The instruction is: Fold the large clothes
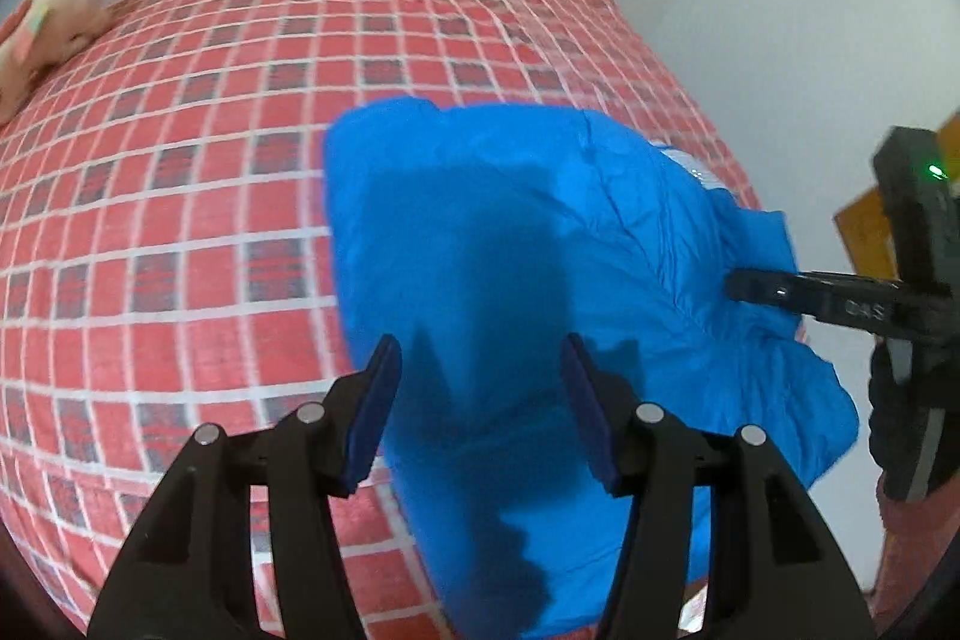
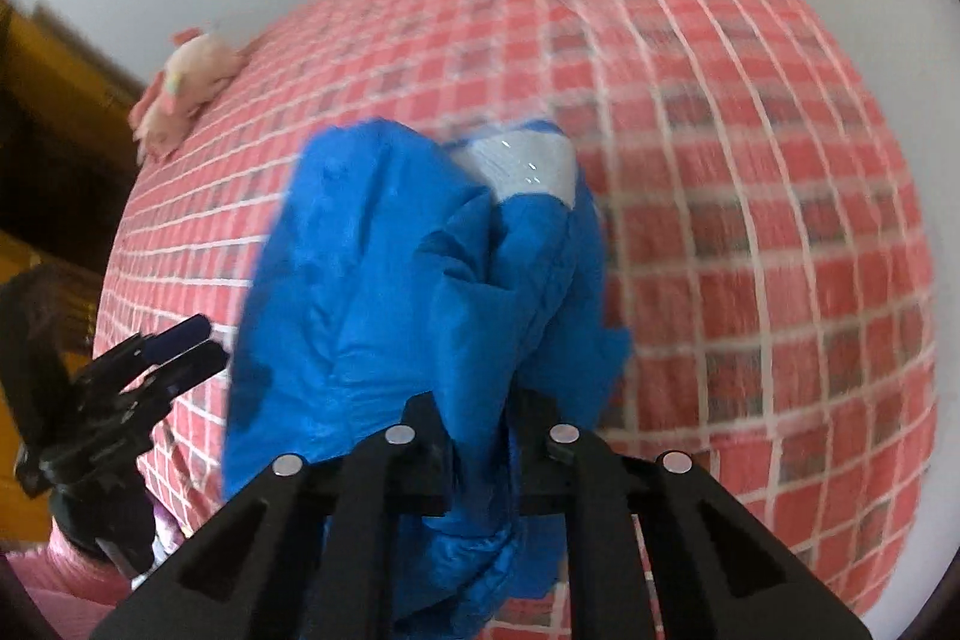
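Note:
A bright blue puffy jacket lies crumpled on the red checked bed, with a grey lining patch showing at its far end. My left gripper hovers over the jacket's near part, its blue pads apart with nothing between them. My right gripper is shut on a bunched fold of the jacket, and the cloth hides its fingertips. In the left wrist view the right gripper pinches the jacket's right edge. The left gripper shows at the left of the right wrist view, beside the jacket.
A pink and cream plush toy lies at the bed's far left corner. White walls stand behind and right of the bed. Brown wooden furniture is to the left. A person's pink sleeve shows low on the left.

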